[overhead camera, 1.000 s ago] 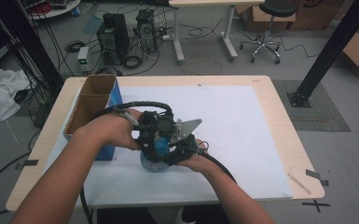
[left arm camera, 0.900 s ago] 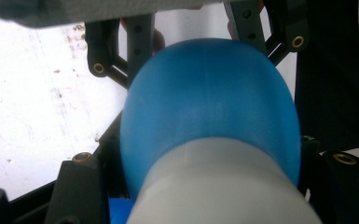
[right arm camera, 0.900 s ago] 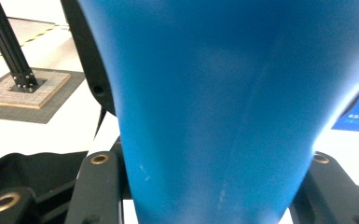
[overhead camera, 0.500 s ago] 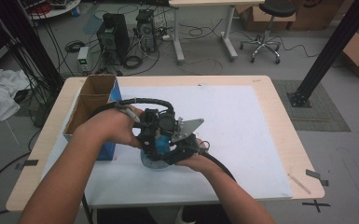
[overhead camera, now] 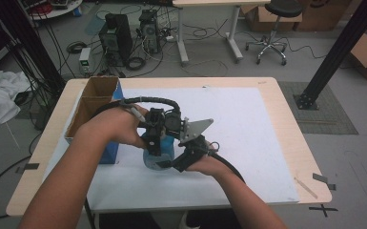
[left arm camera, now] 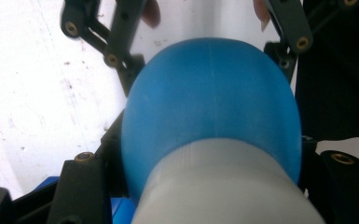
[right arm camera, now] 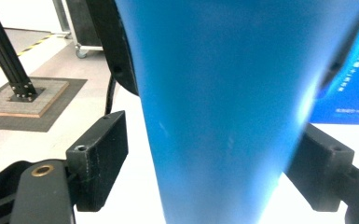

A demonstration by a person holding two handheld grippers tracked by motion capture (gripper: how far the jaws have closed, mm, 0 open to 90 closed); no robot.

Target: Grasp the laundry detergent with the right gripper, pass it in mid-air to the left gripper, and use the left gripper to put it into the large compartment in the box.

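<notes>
Left tongs (overhead camera: 158, 143) clamp the blue bottle (overhead camera: 158, 153) from above on the surface (overhead camera: 248, 124); right tongs (overhead camera: 178, 162) have just been opening, pads off the bottle between them.

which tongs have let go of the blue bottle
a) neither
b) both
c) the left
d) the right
d: in the right gripper view a gap shows between the right tongs and the blue bottle, their jaws having just been opening around it, while in the left gripper view the left tongs are clamped on the bottle.
</notes>
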